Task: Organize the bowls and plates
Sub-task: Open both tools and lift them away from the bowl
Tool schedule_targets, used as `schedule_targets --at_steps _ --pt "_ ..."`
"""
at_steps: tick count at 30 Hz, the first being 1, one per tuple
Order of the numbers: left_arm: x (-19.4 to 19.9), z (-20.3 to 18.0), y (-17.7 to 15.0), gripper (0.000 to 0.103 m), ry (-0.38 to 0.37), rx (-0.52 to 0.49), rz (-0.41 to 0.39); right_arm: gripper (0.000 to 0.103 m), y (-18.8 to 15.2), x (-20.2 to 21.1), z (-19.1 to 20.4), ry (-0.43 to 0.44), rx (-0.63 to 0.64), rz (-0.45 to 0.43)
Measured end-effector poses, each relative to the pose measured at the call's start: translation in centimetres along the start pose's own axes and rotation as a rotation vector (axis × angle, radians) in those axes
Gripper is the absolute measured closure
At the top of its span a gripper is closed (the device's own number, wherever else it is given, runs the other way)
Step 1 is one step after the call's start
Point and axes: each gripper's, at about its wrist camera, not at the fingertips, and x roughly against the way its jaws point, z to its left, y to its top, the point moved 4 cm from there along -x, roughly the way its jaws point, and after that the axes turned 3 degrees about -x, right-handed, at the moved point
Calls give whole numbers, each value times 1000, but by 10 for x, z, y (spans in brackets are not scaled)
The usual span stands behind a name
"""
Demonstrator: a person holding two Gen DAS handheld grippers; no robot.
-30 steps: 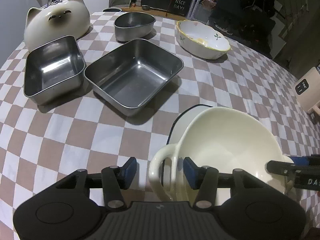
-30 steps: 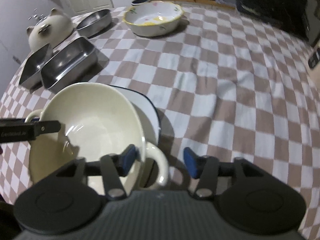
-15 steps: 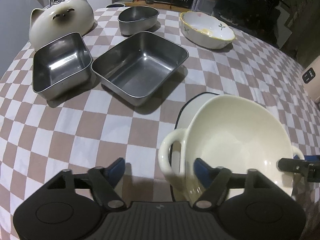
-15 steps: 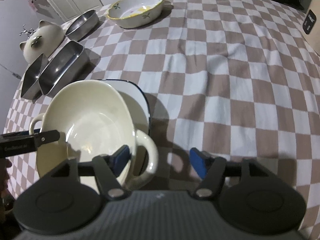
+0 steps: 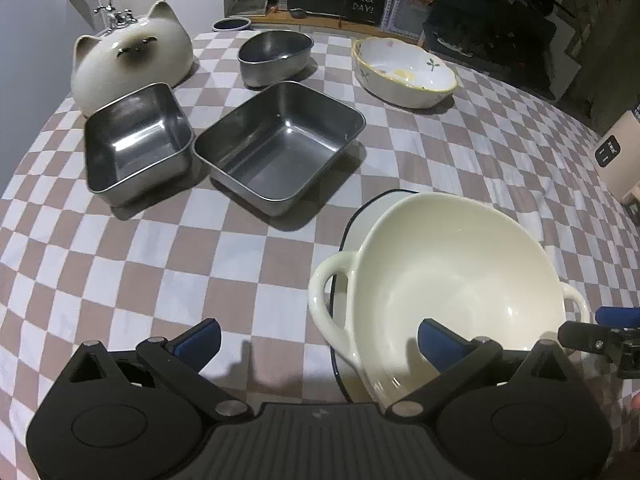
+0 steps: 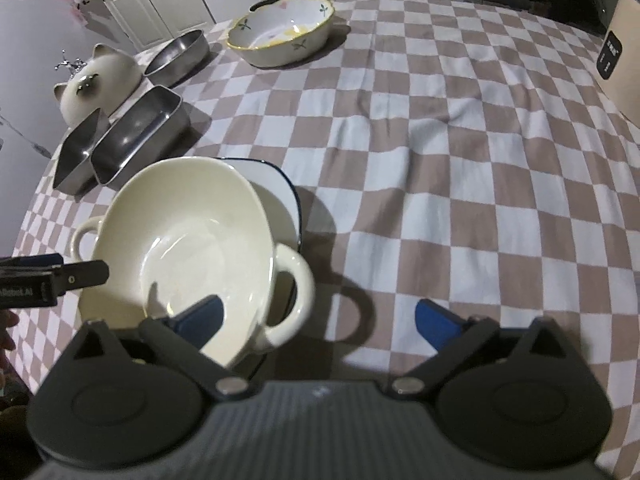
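Observation:
A cream two-handled bowl (image 5: pixel 452 280) (image 6: pixel 188 240) sits in a white plate with a dark blue rim (image 5: pixel 360 224) (image 6: pixel 276 196) on the checked tablecloth. My left gripper (image 5: pixel 318 338) straddles the bowl's left handle (image 5: pixel 324 308). Its jaws are opening, and neither pad touches the handle. My right gripper (image 6: pixel 319 315) straddles the right handle (image 6: pixel 296 292) in the same way, jaws opening and pads clear of it. Each view shows the other gripper's fingertip at its edge.
Two rectangular steel pans (image 5: pixel 136 140) (image 5: pixel 280 140) stand side by side farther back. Behind them are a cat-shaped ceramic piece (image 5: pixel 132 60), an oval steel bowl (image 5: pixel 276 56) and a flowered ceramic bowl (image 5: pixel 404 72). A beige device (image 5: pixel 616 152) stands at the table's right edge.
Both grippers' jaws have spread wide and let go of the bowl's handles. Both have drawn back a little from the bowl, which stays on the plate.

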Motion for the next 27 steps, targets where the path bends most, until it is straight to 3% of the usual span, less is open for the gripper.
schedule_targets --at_steps 8,16,27 --pt "22 -6 1 0 5 5 -66 0 -4 28 -5 24 -7 -70" --pt "53 -14 15 0 -11 44 -241 0 6 66 -17 47 -32 -208" --pt "49 -45 82 0 -14 11 -323 0 68 94 -40 38 -46 -422"
